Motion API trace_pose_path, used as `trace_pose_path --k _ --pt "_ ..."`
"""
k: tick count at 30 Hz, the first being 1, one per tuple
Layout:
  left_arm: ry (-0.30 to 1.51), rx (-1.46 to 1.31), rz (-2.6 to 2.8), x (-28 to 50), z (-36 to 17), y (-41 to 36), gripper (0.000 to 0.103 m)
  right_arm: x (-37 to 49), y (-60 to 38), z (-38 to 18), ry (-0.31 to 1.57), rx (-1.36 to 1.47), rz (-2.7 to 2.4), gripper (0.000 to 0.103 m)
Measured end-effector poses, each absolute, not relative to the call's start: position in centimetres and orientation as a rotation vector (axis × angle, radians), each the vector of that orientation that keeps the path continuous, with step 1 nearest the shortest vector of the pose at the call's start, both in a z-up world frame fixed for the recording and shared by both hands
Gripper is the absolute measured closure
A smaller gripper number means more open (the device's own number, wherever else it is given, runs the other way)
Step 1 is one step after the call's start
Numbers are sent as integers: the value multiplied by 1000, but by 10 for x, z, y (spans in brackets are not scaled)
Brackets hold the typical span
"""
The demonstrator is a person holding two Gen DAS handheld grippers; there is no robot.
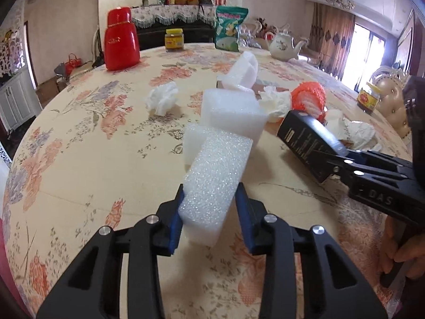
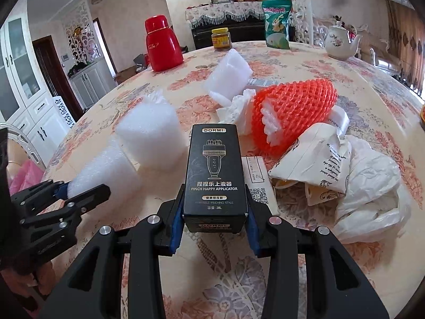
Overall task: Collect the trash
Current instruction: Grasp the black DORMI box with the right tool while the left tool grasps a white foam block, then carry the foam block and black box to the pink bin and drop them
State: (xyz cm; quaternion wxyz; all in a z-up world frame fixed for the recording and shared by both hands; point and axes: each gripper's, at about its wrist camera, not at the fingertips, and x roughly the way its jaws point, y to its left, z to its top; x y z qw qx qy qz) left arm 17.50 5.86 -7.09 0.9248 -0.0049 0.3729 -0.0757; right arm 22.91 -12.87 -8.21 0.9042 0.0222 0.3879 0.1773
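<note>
The round table under its flowered cloth carries the litter: a crumpled white plastic bag at the right, an orange foam net beside it, then a big white foam block in the middle. The left gripper is clamped on a white foam strip, whose long axis runs straight out along the fingers, its far end tipped up and away toward the big block. The right gripper is closed tight on a black carton marked DORMI, which lies lengthwise along the fingers, top end pointing away toward the net. A crumpled tissue sits apart, toward the red thermos.
</note>
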Motion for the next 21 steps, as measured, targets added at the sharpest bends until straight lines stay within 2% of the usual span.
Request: trace_pose_path --k 8,21 --pt "693 -90 -93 154 -61 72 67 226 -124 -79 780 35 390 65" --pt "572 -182 -36 105 -46 81 67 185 -110 -59 619 -37 450 64"
